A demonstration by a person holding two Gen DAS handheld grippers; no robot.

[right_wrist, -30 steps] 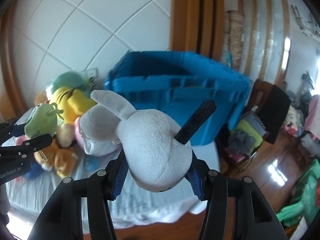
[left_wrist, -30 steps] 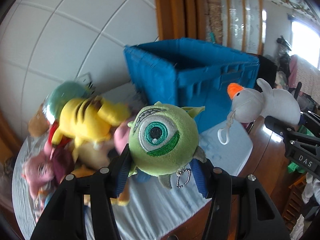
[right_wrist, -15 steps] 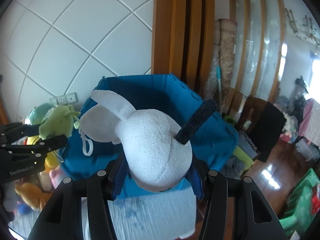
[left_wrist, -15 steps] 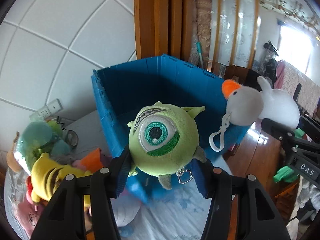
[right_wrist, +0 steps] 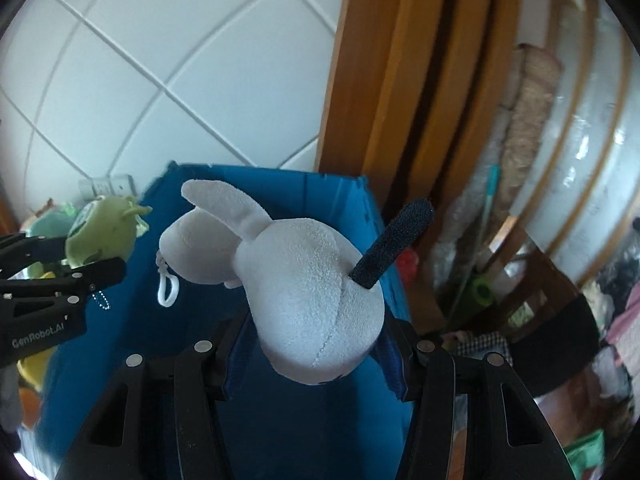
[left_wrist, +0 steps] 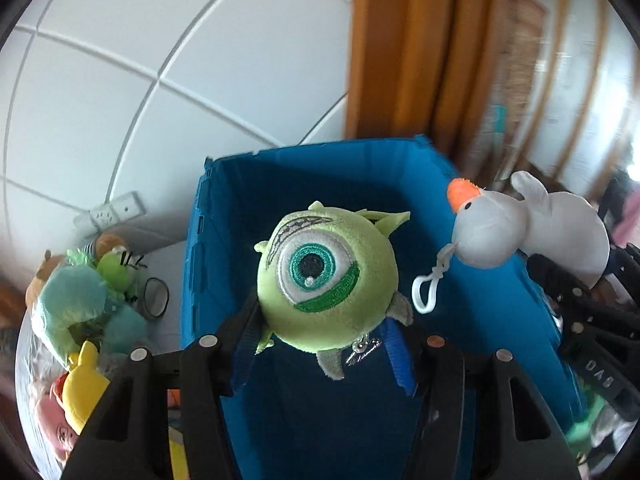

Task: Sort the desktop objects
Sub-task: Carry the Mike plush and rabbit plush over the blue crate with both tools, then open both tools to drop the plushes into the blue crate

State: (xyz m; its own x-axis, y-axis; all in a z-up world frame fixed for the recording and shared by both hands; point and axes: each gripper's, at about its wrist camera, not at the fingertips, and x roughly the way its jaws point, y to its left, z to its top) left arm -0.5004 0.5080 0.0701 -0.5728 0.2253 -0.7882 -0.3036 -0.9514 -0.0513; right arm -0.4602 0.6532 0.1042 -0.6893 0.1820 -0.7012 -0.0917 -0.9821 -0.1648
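Note:
My left gripper (left_wrist: 326,344) is shut on a green one-eyed monster plush (left_wrist: 326,276) and holds it above the open blue crate (left_wrist: 224,200). My right gripper (right_wrist: 312,348) is shut on a white goose plush (right_wrist: 304,292) with an orange beak and a white clip, also above the crate (right_wrist: 320,184). In the left wrist view the goose (left_wrist: 528,232) hangs at the right over the crate's right wall. In the right wrist view the green plush (right_wrist: 100,232) sits at the left in the left gripper.
A pile of plush toys (left_wrist: 80,304) lies left of the crate on a white cloth, with a yellow one (left_wrist: 84,384) lowest. A wall socket (left_wrist: 110,212) sits on the tiled wall. Wooden door frame (left_wrist: 400,52) and clutter stand behind and to the right.
Both grippers have risen and moved forward with their plush toys, from in front of the crate to above its open top. The toy pile has slid to the lower left.

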